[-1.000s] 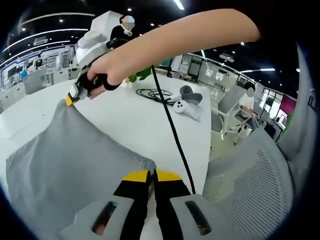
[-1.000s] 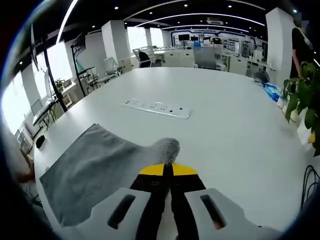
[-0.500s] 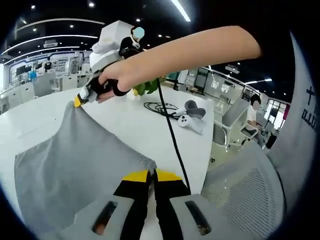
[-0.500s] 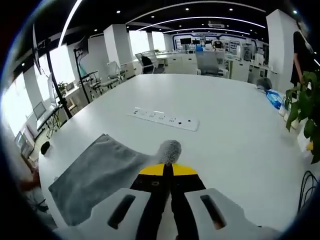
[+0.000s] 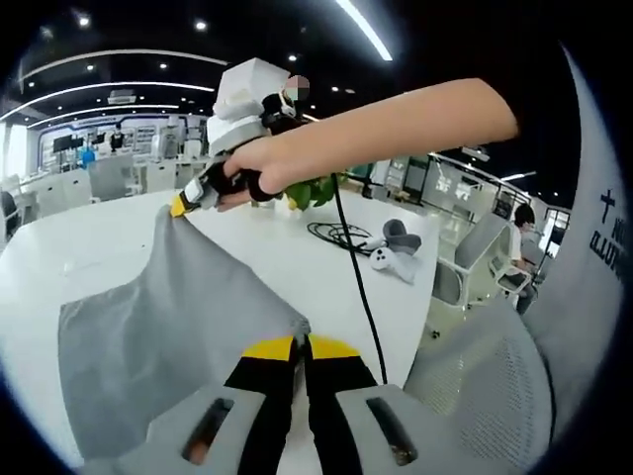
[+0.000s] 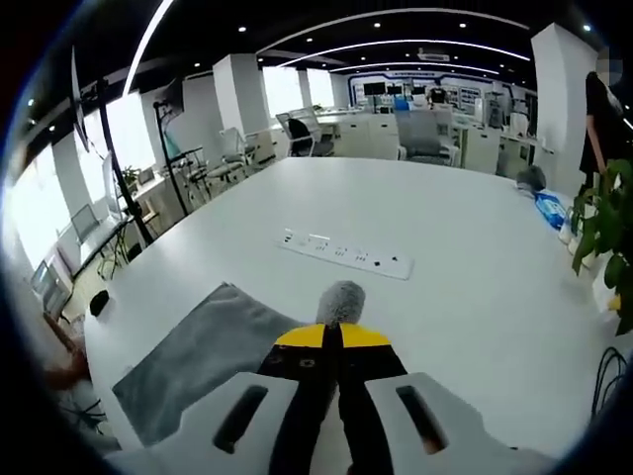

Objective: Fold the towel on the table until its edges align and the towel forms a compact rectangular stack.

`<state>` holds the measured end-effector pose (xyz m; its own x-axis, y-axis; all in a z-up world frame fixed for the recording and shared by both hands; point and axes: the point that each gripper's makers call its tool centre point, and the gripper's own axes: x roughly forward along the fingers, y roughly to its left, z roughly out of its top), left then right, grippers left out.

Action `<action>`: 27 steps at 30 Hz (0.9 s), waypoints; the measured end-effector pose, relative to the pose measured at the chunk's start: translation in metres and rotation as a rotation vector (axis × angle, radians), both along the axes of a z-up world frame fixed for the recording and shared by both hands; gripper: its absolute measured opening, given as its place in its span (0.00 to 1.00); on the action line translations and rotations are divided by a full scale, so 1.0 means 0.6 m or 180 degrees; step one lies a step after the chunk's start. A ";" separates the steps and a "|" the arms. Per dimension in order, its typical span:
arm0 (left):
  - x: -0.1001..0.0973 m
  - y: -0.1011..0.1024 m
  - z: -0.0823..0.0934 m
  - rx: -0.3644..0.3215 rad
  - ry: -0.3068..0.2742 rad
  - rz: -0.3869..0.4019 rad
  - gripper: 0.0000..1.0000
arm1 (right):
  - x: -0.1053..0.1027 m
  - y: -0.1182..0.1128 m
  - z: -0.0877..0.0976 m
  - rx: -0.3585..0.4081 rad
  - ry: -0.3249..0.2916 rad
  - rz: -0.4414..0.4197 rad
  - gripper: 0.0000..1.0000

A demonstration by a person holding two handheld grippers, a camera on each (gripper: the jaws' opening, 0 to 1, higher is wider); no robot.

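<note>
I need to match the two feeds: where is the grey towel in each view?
Left gripper view: the towel hangs spread across the lower left, one corner in the left gripper, another in the right gripper.
Right gripper view: it trails lower left, a corner bunched above the right gripper.
Shared landmark: the white table.

The towel [image 5: 168, 317] runs under the left tongs [image 5: 300, 346], its near edge hidden.
</note>
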<state>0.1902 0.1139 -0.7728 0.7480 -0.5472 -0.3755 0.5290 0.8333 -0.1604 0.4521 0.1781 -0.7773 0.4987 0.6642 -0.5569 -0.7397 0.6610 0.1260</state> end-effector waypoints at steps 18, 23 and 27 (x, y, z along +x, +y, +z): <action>-0.027 0.074 0.032 0.0008 -0.0122 0.0320 0.03 | -0.036 0.095 0.035 0.0180 -0.0037 0.0214 0.00; -0.039 0.089 0.031 0.0004 -0.0118 0.0425 0.03 | -0.040 0.111 0.038 0.0231 -0.0006 0.0213 0.00; -0.047 0.105 0.030 -0.0020 -0.0109 0.0525 0.03 | -0.042 0.121 0.038 0.0259 0.0016 0.0209 0.00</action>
